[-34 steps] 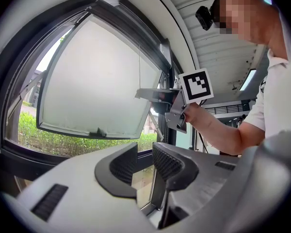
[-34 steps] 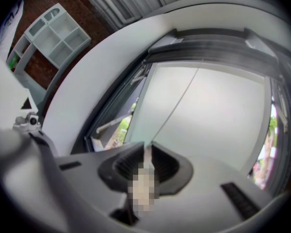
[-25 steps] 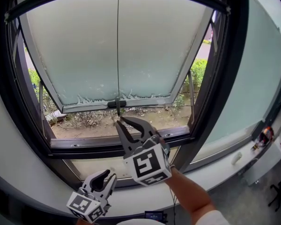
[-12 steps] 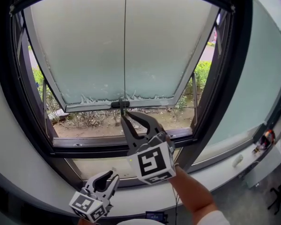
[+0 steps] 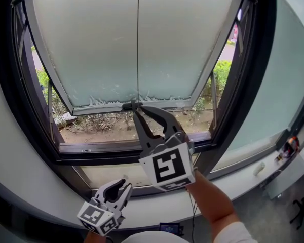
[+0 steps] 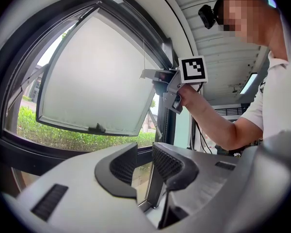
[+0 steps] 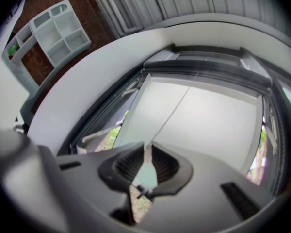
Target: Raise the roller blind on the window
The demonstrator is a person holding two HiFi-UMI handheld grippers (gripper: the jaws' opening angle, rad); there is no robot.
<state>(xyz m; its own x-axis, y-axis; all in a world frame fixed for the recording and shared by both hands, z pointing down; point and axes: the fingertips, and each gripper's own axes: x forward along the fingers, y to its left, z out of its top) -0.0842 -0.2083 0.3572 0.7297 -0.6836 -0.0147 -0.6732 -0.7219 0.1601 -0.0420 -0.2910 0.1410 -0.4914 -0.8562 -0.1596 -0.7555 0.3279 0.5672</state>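
A thin pull cord point(image 5: 138, 44) hangs down the middle of the window, in front of a frosted pane point(image 5: 91, 49) that tilts outward. My right gripper point(image 5: 136, 107) is raised to the pane's lower edge and is shut on the cord's lower end. In the right gripper view a pale translucent pull piece point(image 7: 146, 171) sits pinched between the jaws of that gripper point(image 7: 146, 152), and the cord point(image 7: 172, 115) runs up from it. The left gripper point(image 5: 122, 186) hangs low by the white sill, open and empty point(image 6: 144, 161). I cannot make out the blind's fabric.
A dark window frame point(image 5: 253, 85) surrounds the opening, with a white sill point(image 5: 35, 191) below. Bushes and bare ground point(image 5: 106, 123) lie outside. A fixed glass panel point(image 5: 289, 75) is on the right. A grey shelf unit point(image 7: 53, 33) stands behind.
My right gripper has risen with the cord end, from below the pane's handle to level with it. The left gripper has stayed where it was.
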